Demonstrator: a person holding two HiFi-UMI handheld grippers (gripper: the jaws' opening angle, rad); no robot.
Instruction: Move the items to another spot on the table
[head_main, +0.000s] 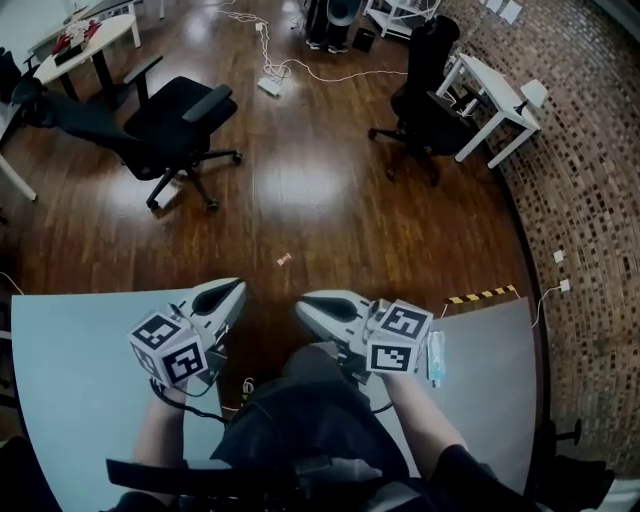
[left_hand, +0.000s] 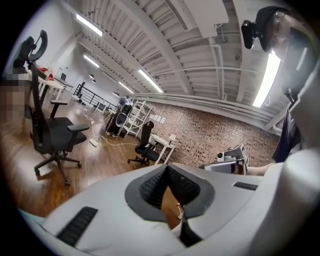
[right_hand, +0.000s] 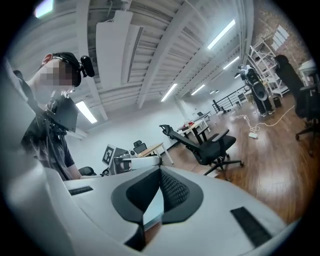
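The left gripper (left_hand: 167, 170) is seen at lower centre, jaws closed on nothing, with a black office chair (left_hand: 54, 135) at left and the right gripper (left_hand: 231, 160) at right.

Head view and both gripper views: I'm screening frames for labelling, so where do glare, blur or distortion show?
Head view: glare patches on the wood floor, edges bent. Left gripper view: strong fisheye, ceiling light blown out, left tongs soft up close. Right gripper view: same fisheye curve, dark corners, right tongs slightly soft.
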